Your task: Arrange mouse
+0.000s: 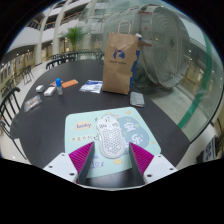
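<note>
A white honeycomb-shell mouse lies on a pale mouse mat with printed pictures, on the dark table. My gripper is open. Its two magenta pads stand to either side of the mouse's near end, with a small gap on each side. The mouse rests on the mat between the fingertips and reaches a little beyond them.
A brown paper bag stands upright at the table's far side. A small blue bottle, white items, papers and a grey flat object lie beyond the mat. Chairs stand at the left.
</note>
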Tool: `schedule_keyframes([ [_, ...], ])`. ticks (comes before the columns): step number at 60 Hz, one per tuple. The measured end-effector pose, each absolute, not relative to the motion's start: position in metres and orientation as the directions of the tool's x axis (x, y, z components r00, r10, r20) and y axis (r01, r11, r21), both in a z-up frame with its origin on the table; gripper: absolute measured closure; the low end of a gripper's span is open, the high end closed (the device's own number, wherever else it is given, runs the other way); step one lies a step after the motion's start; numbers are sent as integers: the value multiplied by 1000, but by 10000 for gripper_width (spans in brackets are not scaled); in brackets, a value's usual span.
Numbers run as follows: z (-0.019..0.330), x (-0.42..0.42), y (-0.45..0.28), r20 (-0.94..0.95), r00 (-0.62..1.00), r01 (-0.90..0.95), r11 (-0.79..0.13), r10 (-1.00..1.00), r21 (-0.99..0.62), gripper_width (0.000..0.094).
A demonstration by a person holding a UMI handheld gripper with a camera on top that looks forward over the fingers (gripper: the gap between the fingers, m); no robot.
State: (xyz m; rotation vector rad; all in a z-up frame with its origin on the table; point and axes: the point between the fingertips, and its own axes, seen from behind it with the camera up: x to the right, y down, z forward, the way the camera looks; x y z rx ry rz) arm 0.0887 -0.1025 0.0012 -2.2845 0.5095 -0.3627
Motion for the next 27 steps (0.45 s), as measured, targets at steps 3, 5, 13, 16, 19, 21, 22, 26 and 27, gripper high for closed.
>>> schedule_keyframes([
  [3, 11, 80, -111, 79, 876, -264, -611, -476, -746, 240],
  [5, 16, 73, -118, 66, 875, -273, -602, -479, -751, 239],
  [13, 37, 46, -148, 68, 875, -263, -587, -480, -766, 234],
  [16, 46, 35, -160, 80, 874, -249, -583, -480, -774, 231],
  [19, 53, 26, -172, 76, 864, -259, -569, -497, -780, 215],
  [21, 55, 19, -180, 51, 849, -294, -552, -526, -780, 177],
  [22, 56, 16, -183, 35, 843, -313, -542, -537, -780, 140],
  [26, 62, -2, -189, -28, 839, -353, -504, -544, -788, 81],
  [27, 64, -8, -189, -41, 841, -357, -498, -539, -790, 83],
])
